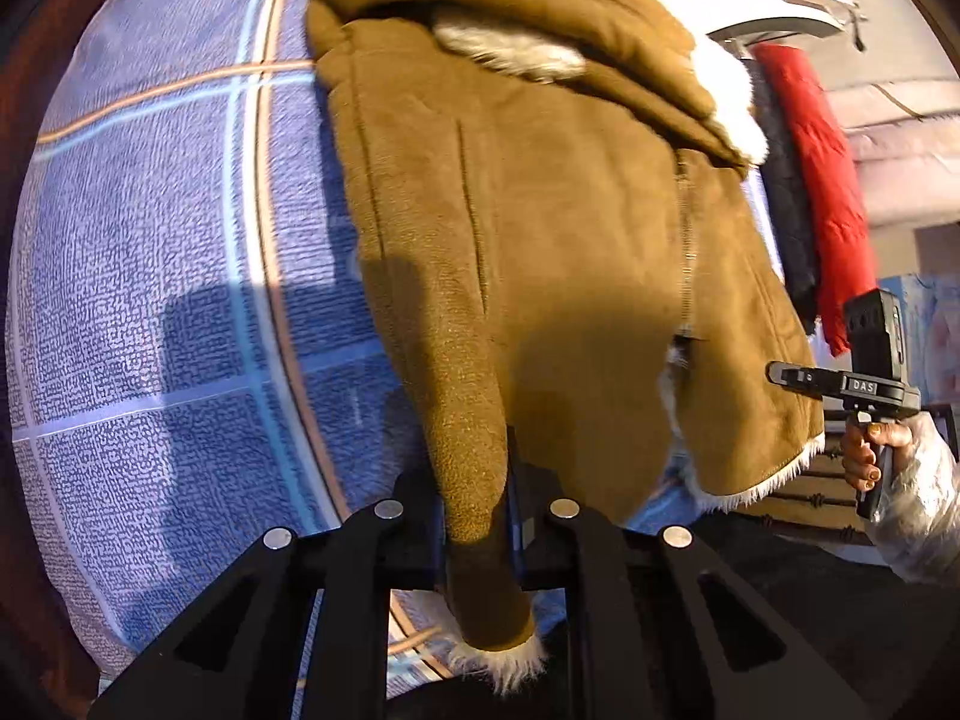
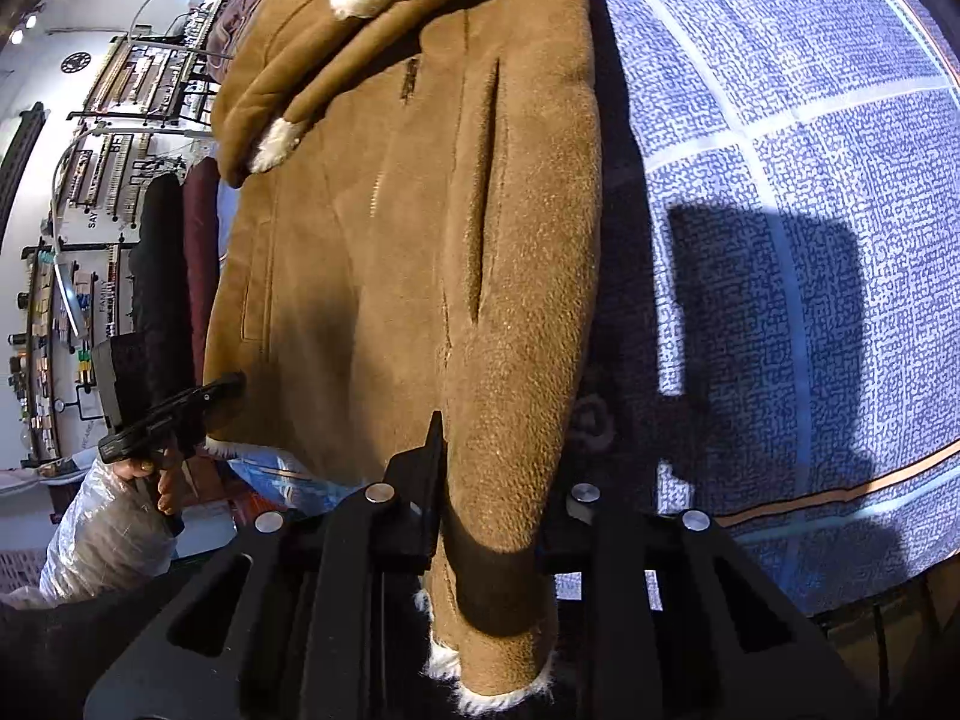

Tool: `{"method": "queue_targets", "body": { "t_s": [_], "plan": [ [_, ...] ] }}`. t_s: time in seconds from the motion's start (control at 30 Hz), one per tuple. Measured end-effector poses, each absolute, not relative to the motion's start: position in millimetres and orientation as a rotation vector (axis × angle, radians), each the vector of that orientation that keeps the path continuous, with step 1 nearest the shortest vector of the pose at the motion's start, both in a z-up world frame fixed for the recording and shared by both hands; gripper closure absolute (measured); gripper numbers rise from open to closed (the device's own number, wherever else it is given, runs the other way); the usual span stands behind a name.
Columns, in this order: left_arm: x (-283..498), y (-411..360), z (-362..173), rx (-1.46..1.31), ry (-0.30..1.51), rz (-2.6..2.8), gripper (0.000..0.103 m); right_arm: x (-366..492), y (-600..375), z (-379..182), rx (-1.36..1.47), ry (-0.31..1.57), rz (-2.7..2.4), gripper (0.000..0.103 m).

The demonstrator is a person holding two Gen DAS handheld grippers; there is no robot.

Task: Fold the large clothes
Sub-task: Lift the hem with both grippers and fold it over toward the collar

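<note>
Left wrist view: the left gripper (image 1: 477, 516) has its jaws clenched on a sleeve cuff of the tan shearling coat (image 1: 540, 228), which lies spread on a blue patterned bedspread (image 1: 150, 240). Right wrist view: the right gripper (image 2: 489, 510) clamps the coat's other fleece-trimmed sleeve (image 2: 516, 420), the bedspread beside it.

Both wrist views look closely down their jaws at one brown coat (image 1: 540, 252) (image 2: 390, 240).

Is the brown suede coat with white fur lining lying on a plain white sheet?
No, the coat lies on a blue checked blanket.
</note>
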State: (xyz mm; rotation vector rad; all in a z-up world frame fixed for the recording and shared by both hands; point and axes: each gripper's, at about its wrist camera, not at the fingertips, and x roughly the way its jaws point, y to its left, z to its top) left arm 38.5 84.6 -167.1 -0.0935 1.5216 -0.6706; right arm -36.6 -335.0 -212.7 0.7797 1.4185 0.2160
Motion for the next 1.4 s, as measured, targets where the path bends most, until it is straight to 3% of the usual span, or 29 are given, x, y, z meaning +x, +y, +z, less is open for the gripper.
{"method": "queue_targets", "body": {
  "t_s": [0.23,0.43,0.47,0.57,0.67,0.7,0.73,0.8,0.87,0.93,1.17,1.4],
  "plan": [
    [16.2,100.4,-132.1,-0.064,1.455,-0.699,0.09,-76.5,-334.0,-194.0,0.753,1.473,0.232,0.092],
    [32.0,87.2,-159.2,-0.042,1.505,-0.62,0.089,-83.0,-338.6,-210.6,0.761,1.504,0.166,0.091],
    [32.4,87.6,-160.1,-0.04,1.513,-0.621,0.088,-81.0,-340.3,-213.3,0.742,1.523,0.143,0.088],
    [36.2,89.7,-167.6,-0.026,1.534,-0.601,0.084,-66.5,-329.5,-226.6,0.72,1.533,0.106,0.064],
    [40.0,93.6,-180.4,-0.05,1.572,-0.569,0.068,-61.9,-336.9,-239.5,0.767,1.528,0.076,0.063],
    [40.5,94.9,-183.4,-0.063,1.581,-0.557,0.068,-58.7,-336.5,-241.8,0.797,1.529,0.084,0.063],
    [41.8,93.8,-186.2,-0.091,1.592,-0.558,0.069,-54.9,-335.1,-242.2,0.819,1.528,0.1,0.065],
    [42.5,88.4,-185.7,-0.112,1.6,-0.568,0.072,-48.2,-325.1,-238.9,0.819,1.548,0.159,0.084],
    [42.5,82.0,-179.0,-0.105,1.59,-0.594,0.084,-42.1,-320.7,-227.1,0.778,1.55,0.21,0.087],
    [46.3,78.7,-162.3,-0.121,1.559,-0.624,0.086,-34.5,-320.7,-211.0,0.786,1.534,0.25,0.088],
    [100.4,67.9,-78.1,-0.132,1.396,-0.7,0.088,23.6,-339.9,-134.0,0.917,1.393,0.365,0.089],
    [222.6,52.0,-34.1,-0.258,1.304,-0.667,0.087,140.0,-405.8,-95.4,1.128,1.233,0.304,0.089]
  ]
}}
